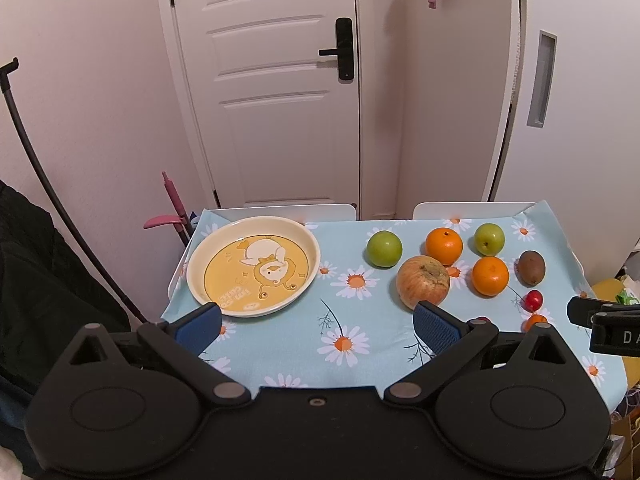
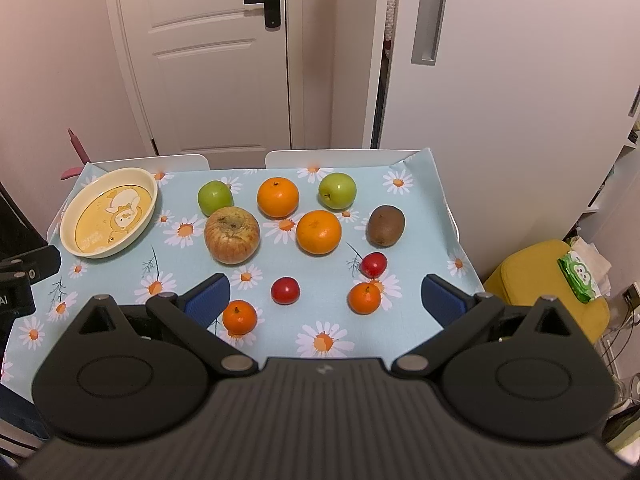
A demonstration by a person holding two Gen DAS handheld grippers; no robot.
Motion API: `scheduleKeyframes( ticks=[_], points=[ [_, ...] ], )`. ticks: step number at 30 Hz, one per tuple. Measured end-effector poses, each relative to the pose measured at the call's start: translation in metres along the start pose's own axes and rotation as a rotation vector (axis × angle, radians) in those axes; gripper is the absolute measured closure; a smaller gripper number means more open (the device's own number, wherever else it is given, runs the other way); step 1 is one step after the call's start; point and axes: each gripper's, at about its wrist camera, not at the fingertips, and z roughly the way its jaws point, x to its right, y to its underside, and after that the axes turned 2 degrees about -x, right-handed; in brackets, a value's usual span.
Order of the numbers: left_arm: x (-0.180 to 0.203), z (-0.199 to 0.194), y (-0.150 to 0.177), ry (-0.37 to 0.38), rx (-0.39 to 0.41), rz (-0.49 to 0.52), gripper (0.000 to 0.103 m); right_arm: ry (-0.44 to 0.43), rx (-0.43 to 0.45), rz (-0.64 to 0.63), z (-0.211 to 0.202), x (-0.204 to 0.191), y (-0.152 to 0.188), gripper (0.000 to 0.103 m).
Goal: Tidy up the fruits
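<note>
Seen from the right wrist, the plate point(image 2: 108, 216) with its yellow cartoon print lies far off to the left of the right gripper point(image 2: 324, 300), near the table's back left corner on the daisy tablecloth point(image 2: 280, 344), and no fruit is in it. The left gripper point(image 1: 318, 320) hangs over the near edge of the cloth with its blue-padded fingers spread wide and holding nothing; the plate sits just ahead of its left finger, and the large russet apple point(image 1: 423, 281) just ahead of its right finger. Ahead and left of the right gripper lie a green apple point(image 2: 215, 198) and, touching or nearly touching it, that same large apple point(image 2: 232, 234). Straight ahead are two oranges, the far orange point(image 2: 278, 197) and the near orange point(image 2: 318, 232), close together. Further right stand a second green apple point(image 2: 337, 191) and a brown kiwi point(image 2: 386, 226). Nearest the right gripper, between its wide-spread fingers, lie a small mandarin point(image 2: 239, 317) beside the left finger, a cherry tomato point(image 2: 285, 290), a second mandarin point(image 2: 364, 298) and, just behind it, a second cherry tomato point(image 2: 373, 264). The right gripper grips nothing.
</note>
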Motion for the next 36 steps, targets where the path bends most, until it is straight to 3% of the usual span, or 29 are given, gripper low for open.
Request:
scheduleKeyframes(
  ticks=[18, 36],
  points=[
    [-0.007, -0.004, 0.006, -0.002, 0.014, 0.006, 0.000, -0.002, 0.010, -0.004, -0.009, -0.003, 0.001, 0.000],
    [-0.016, -0.001, 0.000, 0.064, 0.034, 0.042, 0.000, -0.006, 0.019, 0.002, -0.011, -0.013, 0.002, 0.000]
  ],
)
